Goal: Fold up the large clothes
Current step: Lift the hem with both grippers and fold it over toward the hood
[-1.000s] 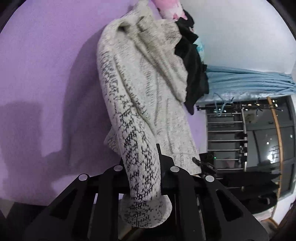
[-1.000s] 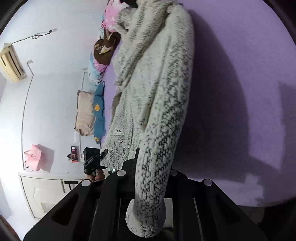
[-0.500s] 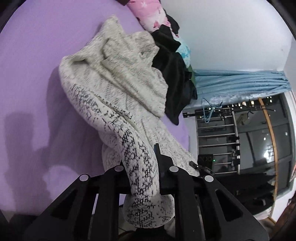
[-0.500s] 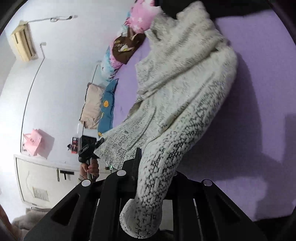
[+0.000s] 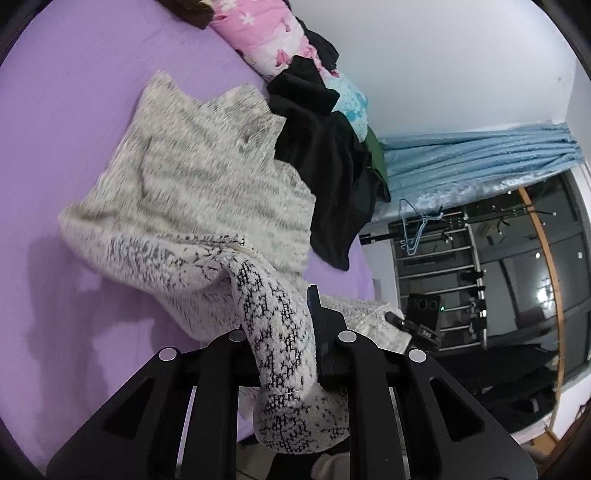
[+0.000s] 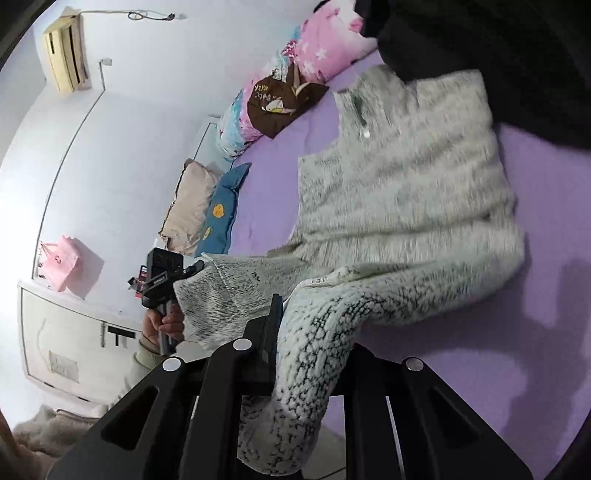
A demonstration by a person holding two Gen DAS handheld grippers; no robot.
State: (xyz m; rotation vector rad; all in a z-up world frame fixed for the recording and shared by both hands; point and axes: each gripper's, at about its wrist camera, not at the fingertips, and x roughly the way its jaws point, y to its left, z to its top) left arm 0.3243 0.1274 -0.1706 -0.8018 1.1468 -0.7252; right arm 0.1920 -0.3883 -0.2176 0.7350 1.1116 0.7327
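- Fleecy grey-white sweater (image 5: 207,192) lies mostly spread on the purple bed (image 5: 74,92), and its near part is lifted off the sheet toward the two grippers.
- Left gripper (image 5: 284,332) has its jaws clenched on a thick roll of the sweater; the fabric goes between the fingers and hangs out behind them.
- Right gripper (image 6: 310,332) grips another roll of the same sweater (image 6: 406,192) in the same way, jaws closed on the cloth.
- Risk: the fleece is bulky and soft, so I judge a bunch can creep out of the jaws if it is pulled hard, and then one corner would drop and the fold would become crooked.
- Risk: the far edge of the sweater touches the black clothes (image 5: 325,155) and perhaps goes a little under them. A pull toward the person could drag that pile along or stop the far edge from moving.
- Risk: both grippers hold bunched cloth, not a flat edge, so the layers may be laid down twisted and wrinkled.
- Risk: if the two hands move unevenly, the sweater will turn on the sheet and the sides will not meet.
- The pink pillow (image 5: 258,33) is well apart and should not disturb.
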